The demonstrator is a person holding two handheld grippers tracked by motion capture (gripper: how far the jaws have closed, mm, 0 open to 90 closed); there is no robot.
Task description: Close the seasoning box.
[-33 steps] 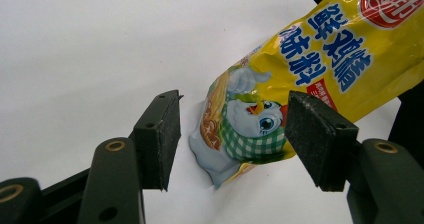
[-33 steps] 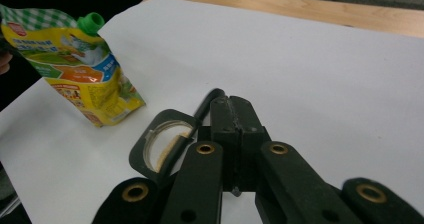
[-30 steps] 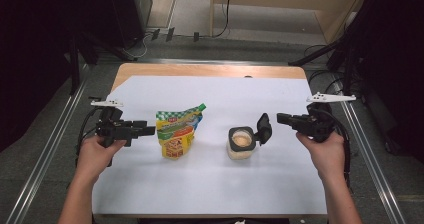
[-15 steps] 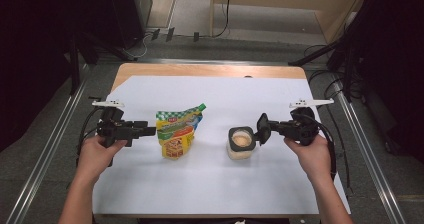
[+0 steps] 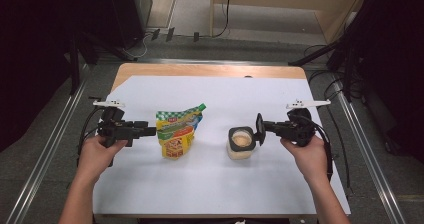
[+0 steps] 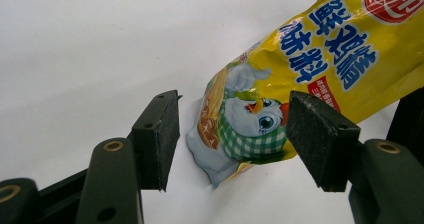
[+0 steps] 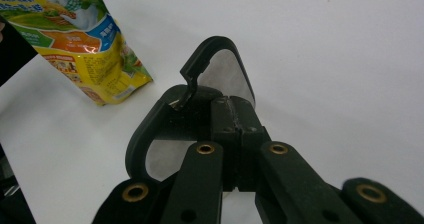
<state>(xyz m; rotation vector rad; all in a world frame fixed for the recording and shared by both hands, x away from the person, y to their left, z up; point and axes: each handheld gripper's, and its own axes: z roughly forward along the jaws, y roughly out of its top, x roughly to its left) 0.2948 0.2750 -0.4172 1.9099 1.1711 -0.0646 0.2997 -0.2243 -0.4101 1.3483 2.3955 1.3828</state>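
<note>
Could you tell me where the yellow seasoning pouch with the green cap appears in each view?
High view: yellow seasoning pouch left of centre.
Left gripper view: pouch upper right, its corner between open jaws.
Right gripper view: pouch top left.
Shared landmark: white table cover.

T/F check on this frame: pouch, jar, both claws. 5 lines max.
1. The left claw is shut on the pouch. False: its jaws stand open either side of the pouch's corner.
2. The jar is open, its lid flipped up. True.
3. The right claw is wide open. False: its jaws are shut, at the lid.
4. The pouch has a red cap. False: the cap is green.
5. The jar stands right of the pouch in the high view. True.
</note>
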